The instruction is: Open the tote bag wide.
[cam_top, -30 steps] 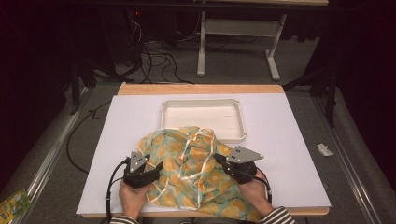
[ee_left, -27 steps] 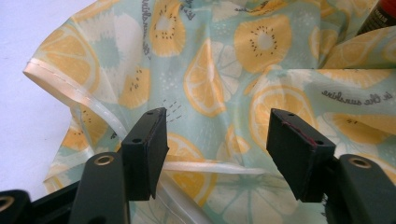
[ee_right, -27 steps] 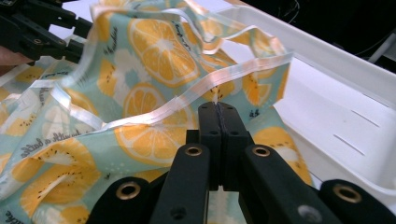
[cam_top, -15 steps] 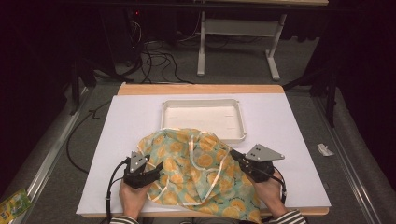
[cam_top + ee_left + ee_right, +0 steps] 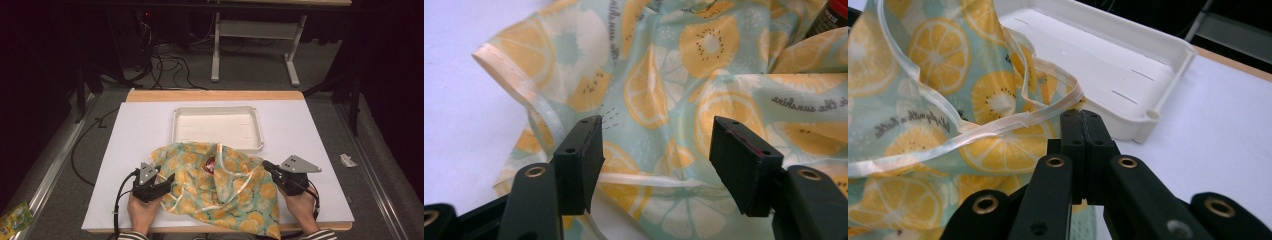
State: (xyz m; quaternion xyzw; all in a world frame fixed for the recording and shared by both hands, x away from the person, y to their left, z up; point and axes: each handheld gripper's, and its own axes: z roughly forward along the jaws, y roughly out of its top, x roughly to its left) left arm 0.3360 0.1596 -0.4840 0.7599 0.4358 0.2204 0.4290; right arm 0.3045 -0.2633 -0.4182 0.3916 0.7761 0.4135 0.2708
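A pale green cloth bag (image 5: 225,190) printed with lemon slices lies crumpled on the white table top, near the front edge. Through a gap in its cream-trimmed opening shows a red and black item (image 5: 210,163), which also shows at the left gripper view's top right as the red item (image 5: 834,15). My left gripper (image 5: 169,180) stands open at the bag's left side, its jaws wide apart just over the bag fabric (image 5: 659,90). My right gripper (image 5: 265,166) is shut at the bag's right edge, where the cream trim (image 5: 1013,122) runs into its closed jaws (image 5: 1082,117).
A shallow white tray (image 5: 216,126) stands empty behind the bag, its corner (image 5: 1153,112) close to my right gripper. The table's wooden far edge (image 5: 215,95) lies beyond it. Cables and a metal stand are on the floor behind.
My right gripper has moved to the right with the bag's edge, drawing the fabric out flatter and wider. The left gripper has stayed in place.
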